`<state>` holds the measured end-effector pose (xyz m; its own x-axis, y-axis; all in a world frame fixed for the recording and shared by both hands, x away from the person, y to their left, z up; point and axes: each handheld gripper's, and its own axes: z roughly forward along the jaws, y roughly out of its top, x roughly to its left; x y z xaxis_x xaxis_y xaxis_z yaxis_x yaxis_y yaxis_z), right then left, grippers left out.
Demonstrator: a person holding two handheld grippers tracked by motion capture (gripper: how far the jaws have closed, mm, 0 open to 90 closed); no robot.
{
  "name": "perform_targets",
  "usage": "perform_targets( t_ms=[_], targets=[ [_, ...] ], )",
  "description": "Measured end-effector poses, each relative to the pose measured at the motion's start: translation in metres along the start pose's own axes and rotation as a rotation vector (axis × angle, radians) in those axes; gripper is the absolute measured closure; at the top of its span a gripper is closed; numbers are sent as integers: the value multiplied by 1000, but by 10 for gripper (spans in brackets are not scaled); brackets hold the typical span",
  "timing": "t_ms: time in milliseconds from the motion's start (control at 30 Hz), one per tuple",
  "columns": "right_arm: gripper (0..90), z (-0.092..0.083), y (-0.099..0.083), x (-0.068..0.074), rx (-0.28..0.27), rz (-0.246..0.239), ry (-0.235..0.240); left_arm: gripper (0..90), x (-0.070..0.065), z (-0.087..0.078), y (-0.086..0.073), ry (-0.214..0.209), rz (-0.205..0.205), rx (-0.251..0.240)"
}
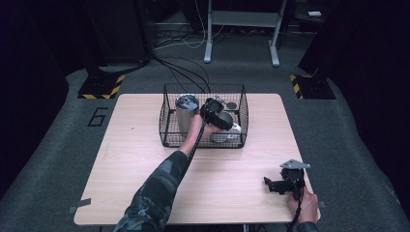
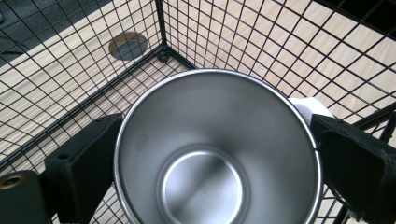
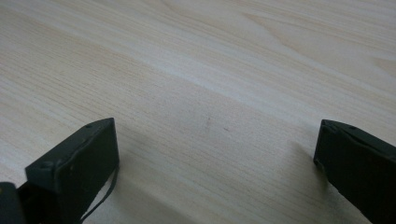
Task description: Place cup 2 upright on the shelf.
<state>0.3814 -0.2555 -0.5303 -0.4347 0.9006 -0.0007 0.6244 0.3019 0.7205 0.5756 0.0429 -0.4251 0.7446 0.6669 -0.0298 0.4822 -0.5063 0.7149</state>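
Left gripper (image 2: 212, 158) jaws clamped either side of open shiny steel cup (image 2: 215, 149) inside black wire basket (image 2: 84, 88); rigid, likely slippery, so grip the walls just below the rim. Right gripper (image 3: 217, 158) wide, empty.

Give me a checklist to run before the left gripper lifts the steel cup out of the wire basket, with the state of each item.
1. Jaws on both sides of the steel cup: ok, the left gripper has one jaw at each side of the rim.
2. Jaws pressing firmly on the cup: cannot tell, contact looks close but squeeze isn't visible.
3. Cup empty: ok, its bare bottom shows in the left gripper view.
4. Room to rise from the wire basket: ok, the top is open.
5. Tall steel tumbler clear of the cup: ok, it stands apart in the basket.
6. Right gripper out of the way: ok, open over bare table.
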Motion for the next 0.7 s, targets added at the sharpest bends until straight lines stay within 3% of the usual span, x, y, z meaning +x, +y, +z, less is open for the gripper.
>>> perform_targets(
  t_ms=[400, 500, 700],
  targets=[
    [0, 0, 0, 0, -1, -2, 0, 57, 2, -1, 0, 12, -16, 30],
    [0, 0, 0, 0, 0, -1, 0, 55, 2, -3, 1, 6, -29, 14],
    [0, 0, 0, 0, 1, 1, 1, 45, 0, -14, 7, 10, -4, -13]
  ],
)
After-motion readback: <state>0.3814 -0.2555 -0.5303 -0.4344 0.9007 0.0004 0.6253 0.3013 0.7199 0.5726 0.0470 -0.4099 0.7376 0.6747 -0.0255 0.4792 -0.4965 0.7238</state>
